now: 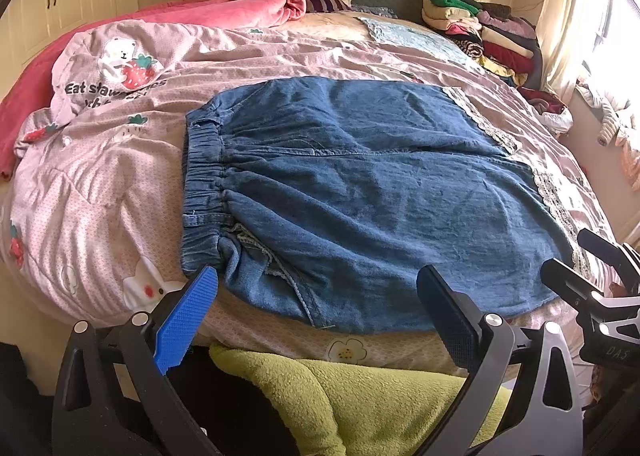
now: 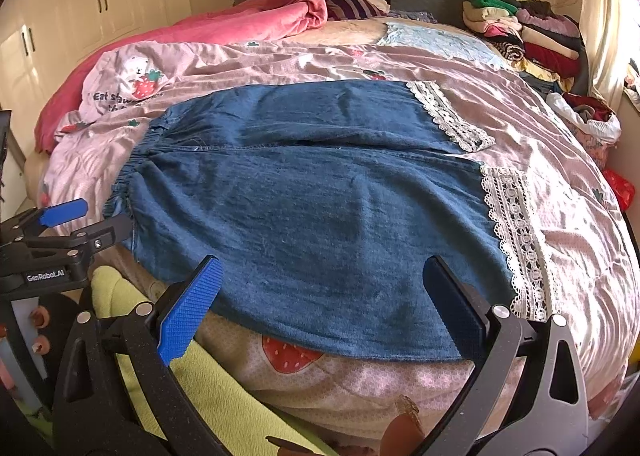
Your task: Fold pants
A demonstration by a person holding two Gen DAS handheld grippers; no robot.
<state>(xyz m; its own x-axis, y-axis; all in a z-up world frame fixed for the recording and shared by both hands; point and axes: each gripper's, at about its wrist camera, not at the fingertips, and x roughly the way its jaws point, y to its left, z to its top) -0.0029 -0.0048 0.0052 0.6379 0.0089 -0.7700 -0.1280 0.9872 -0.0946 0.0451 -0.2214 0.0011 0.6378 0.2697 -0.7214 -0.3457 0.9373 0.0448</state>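
Blue denim pants (image 1: 360,192) with lace-trimmed hems (image 2: 516,232) lie flat across the pink bedspread, elastic waistband (image 1: 202,184) to the left, both legs side by side. My left gripper (image 1: 320,296) hovers open over the near edge by the waistband end, holding nothing. Over the near leg's edge, close to the lace hem, my right gripper (image 2: 322,296) also stands open and empty. Each gripper shows in the other's view: the right gripper (image 1: 592,268) at the far right, the left gripper (image 2: 84,220) at the far left.
A pink strawberry-print bedspread (image 1: 100,184) covers the bed. A rumpled pink blanket (image 1: 248,4) lies at the head. Stacked folded clothes (image 1: 488,32) sit at the back right. A yellow-green fleece (image 1: 360,404) is bunched below the bed's near edge. Wardrobe doors (image 2: 100,0) line the left wall.
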